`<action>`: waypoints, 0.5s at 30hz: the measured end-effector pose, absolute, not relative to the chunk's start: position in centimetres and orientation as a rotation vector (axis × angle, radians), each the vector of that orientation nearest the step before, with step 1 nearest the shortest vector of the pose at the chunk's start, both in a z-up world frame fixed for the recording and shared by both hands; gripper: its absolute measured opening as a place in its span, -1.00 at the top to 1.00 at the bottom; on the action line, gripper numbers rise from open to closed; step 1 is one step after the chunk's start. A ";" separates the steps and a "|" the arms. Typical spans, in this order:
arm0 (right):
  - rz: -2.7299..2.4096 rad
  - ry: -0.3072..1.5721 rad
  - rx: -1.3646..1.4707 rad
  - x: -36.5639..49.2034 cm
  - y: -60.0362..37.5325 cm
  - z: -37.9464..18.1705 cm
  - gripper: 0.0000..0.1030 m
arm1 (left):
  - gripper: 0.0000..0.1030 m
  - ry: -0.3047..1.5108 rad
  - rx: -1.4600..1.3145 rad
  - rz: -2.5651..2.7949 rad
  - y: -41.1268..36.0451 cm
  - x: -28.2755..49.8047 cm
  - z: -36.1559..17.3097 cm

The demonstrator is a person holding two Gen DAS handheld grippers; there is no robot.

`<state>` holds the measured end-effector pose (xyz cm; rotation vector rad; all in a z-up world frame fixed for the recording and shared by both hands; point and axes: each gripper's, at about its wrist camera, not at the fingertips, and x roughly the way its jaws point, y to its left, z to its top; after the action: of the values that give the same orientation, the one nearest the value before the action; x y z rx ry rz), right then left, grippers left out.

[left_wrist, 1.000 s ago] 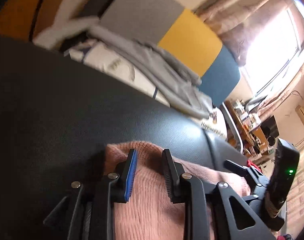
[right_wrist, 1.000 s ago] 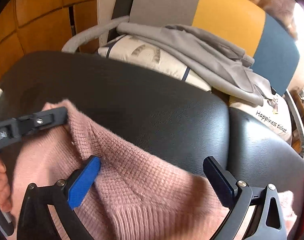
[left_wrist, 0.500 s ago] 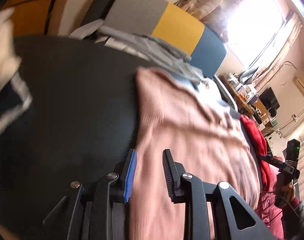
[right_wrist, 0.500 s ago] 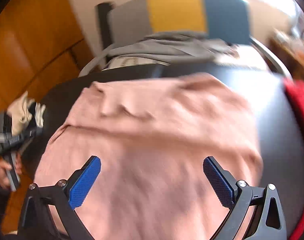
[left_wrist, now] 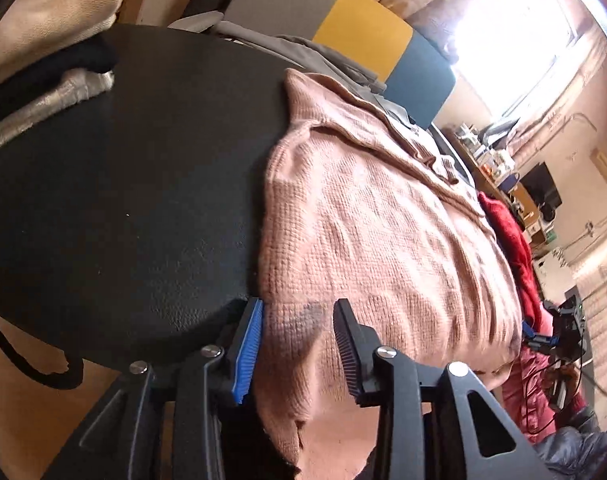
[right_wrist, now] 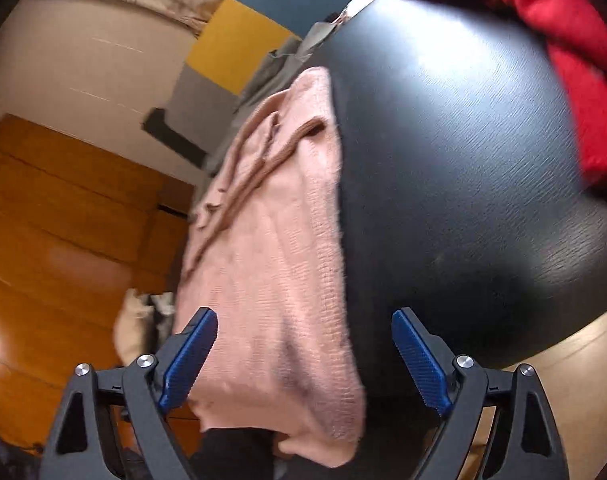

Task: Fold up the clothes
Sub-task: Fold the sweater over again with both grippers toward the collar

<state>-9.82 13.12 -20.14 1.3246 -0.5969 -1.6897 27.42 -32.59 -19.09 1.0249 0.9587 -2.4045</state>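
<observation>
A pink knit sweater (left_wrist: pixel 383 232) lies spread flat on a rounded black leather top (left_wrist: pixel 123 200), its hem hanging over the near edge. My left gripper (left_wrist: pixel 299 344) is at the hem's left corner. Its jaws are opening, and the fabric runs loose between the pads, not pinched. My right gripper (right_wrist: pixel 303 356) is at the other corner of the sweater (right_wrist: pixel 271 280). It stands wide with its jaws closing a little, the hem hangs between the fingers, and neither pad presses on it. In the left wrist view the right gripper (left_wrist: pixel 537 334) shows small at the far right.
A red garment (left_wrist: pixel 507 232) lies by the sweater's right side, seen also in the right wrist view (right_wrist: pixel 575 40). Stacked cream, black and grey clothes (left_wrist: pixel 43 40) sit at the top's far left. Behind stands a grey-yellow-blue chair (left_wrist: pixel 363 28) with a grey garment (left_wrist: pixel 303 50).
Both grippers drew back from the far side to the near edge, and the bunched sweater now lies spread flat. The left jaws have widened. The right wrist view has rolled.
</observation>
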 end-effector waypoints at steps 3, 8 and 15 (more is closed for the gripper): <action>-1.606 -0.635 1.309 -9.3 12.7 -21.0 -0.58 | 0.25 0.898 1.069 -2.425 -31.7 27.3 -19.0; -1.536 -0.677 1.281 -8.3 12.0 -22.1 -0.47 | 0.22 0.842 1.125 -2.443 -30.2 27.2 -18.9; -1.514 -0.619 1.303 -7.6 10.5 -22.6 0.06 | 0.22 0.800 1.171 -2.423 -28.9 26.8 -19.2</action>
<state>-7.65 10.48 -22.58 1.3029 -0.6194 -1.5139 26.82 -28.91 -19.17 1.1715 0.8000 -2.4229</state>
